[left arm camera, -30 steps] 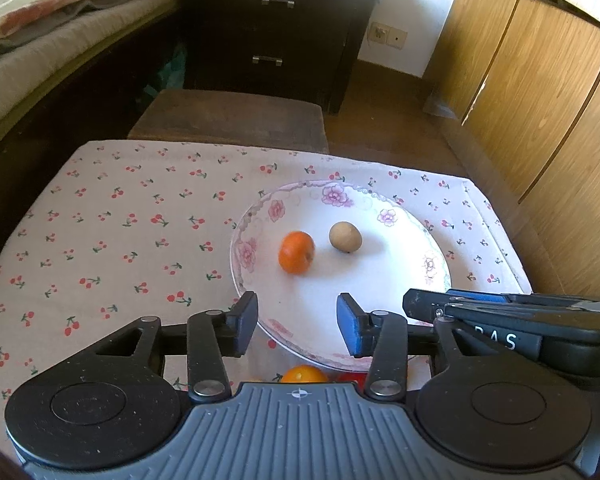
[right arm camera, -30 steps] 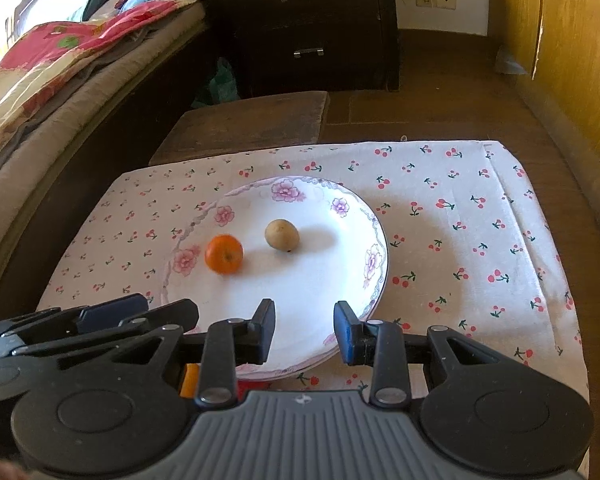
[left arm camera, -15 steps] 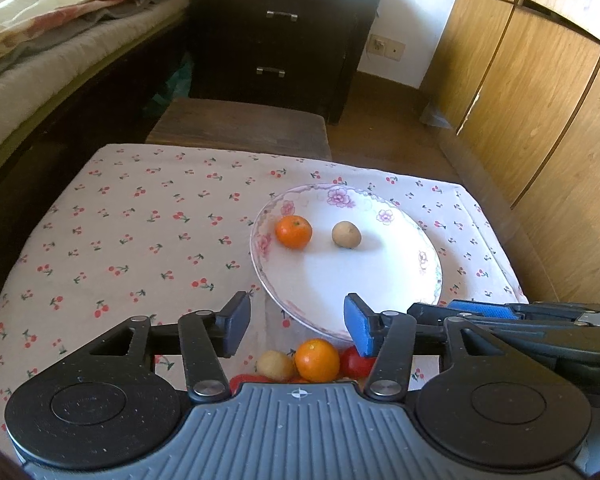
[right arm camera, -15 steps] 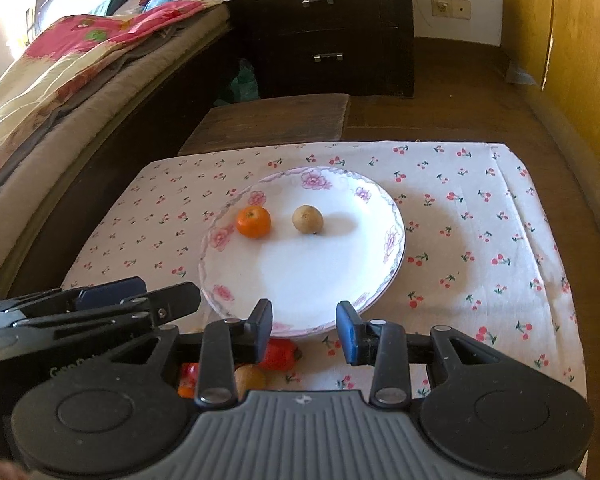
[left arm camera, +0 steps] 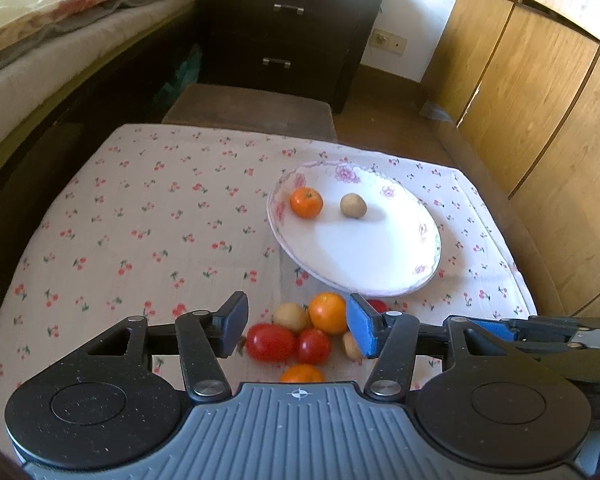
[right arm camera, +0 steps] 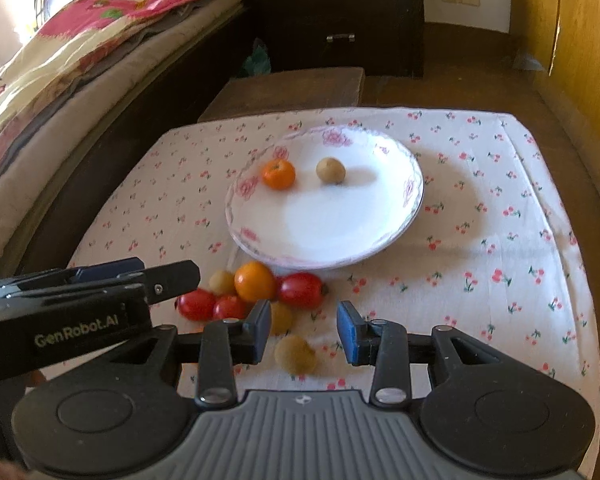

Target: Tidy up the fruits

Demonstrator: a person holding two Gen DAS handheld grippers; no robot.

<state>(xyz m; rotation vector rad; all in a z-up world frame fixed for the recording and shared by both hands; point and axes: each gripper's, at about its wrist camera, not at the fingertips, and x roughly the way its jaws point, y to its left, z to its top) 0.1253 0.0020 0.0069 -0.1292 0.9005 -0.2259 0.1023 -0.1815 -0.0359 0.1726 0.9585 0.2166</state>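
A: From the left wrist, where is the fruit?

B: Take the floral plate (left arm camera: 416, 276) as landmark. On it sit a tangerine (left arm camera: 306, 202) and, just beside it, a small tan fruit (left arm camera: 353, 205), apart from each other. Just off the plate's near rim, on the cherry-print tabletop (left arm camera: 140, 216), lies a cluster: an orange (left arm camera: 327, 313), two tomatoes (left arm camera: 270, 342), a pale round fruit (left arm camera: 290, 317) and another orange (left arm camera: 302, 374) nearest the camera.

A: And the left gripper (left arm camera: 296, 330)?

B: Jaws released and holding nothing, above the cluster.

A: From the right wrist?

B: Same plate (right arm camera: 380, 240), same two fruits on it. The cluster (right arm camera: 256, 292) touches the plate's near edge. One tan fruit (right arm camera: 295, 354) lies alone, farther from the plate. The right gripper (right arm camera: 304, 330) has its jaws spread and holds nothing, above that lone fruit.
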